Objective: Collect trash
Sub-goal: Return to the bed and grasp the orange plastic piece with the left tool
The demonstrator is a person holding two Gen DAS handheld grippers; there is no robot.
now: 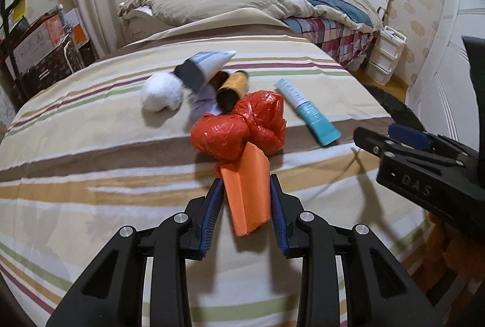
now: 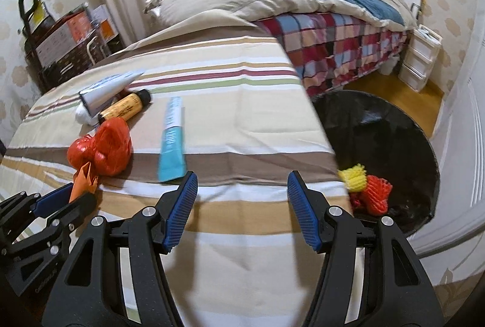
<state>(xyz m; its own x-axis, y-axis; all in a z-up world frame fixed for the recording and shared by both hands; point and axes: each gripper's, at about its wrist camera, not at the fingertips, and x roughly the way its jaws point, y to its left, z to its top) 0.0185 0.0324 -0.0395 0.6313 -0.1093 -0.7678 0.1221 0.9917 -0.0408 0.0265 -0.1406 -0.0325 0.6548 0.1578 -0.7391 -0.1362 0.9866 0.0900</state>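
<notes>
Orange wrapper (image 1: 247, 193) clamped in left gripper (image 1: 245, 184); right gripper (image 2: 242, 190) spread wide, holding nothing.

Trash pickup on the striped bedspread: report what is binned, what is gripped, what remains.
Done: yellow and red foam nets lie in the black bin. In hand: the left gripper is shut on the orange paper packet; the right gripper is open. Left: red plastic bag, teal tube, yellow bottle, white-grey tube, white wad.
</notes>
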